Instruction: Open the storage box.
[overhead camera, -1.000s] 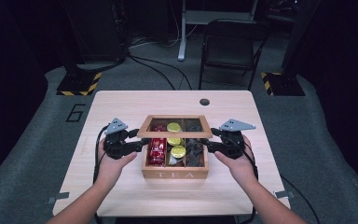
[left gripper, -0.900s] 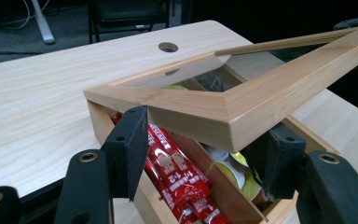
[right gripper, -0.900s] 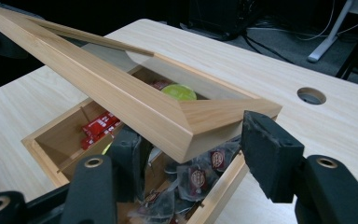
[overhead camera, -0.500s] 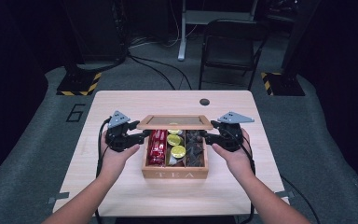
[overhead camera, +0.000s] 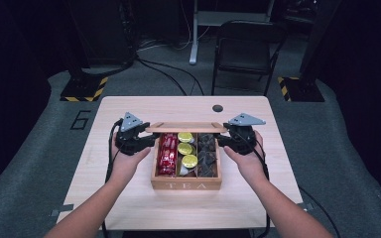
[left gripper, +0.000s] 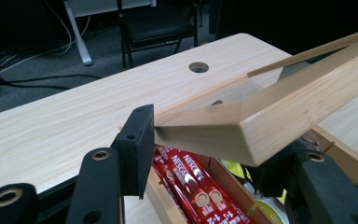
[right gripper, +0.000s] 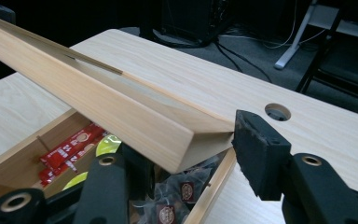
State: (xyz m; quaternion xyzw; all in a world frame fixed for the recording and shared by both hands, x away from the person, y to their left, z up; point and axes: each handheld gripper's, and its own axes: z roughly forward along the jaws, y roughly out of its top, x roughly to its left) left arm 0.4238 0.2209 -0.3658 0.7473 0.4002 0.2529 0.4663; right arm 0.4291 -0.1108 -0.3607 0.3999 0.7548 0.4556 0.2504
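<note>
lid [left gripper: 279, 116]: pale matt wood | table [overhead camera: 129, 111]: smooth light wood | sachets [left gripper: 193, 182]: glossy red foil | jaws: matt black plastic

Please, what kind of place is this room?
Probably a recording studio or lab, not a home. A bare wooden table stands on grey carpet among dark walls, with black cables across the floor, yellow-black warning tape and a folding chair behind.

The high view looked forward and down from above the person's side, well back, taking in the whole table [overhead camera: 129, 198]. Each gripper view sat close behind its own jaws, facing toward twelve o'clock across the tea box [overhead camera: 186, 186]. All three shared the raised lid [left gripper: 279, 116] [right gripper: 98, 102] [overhead camera: 186, 127]
</note>
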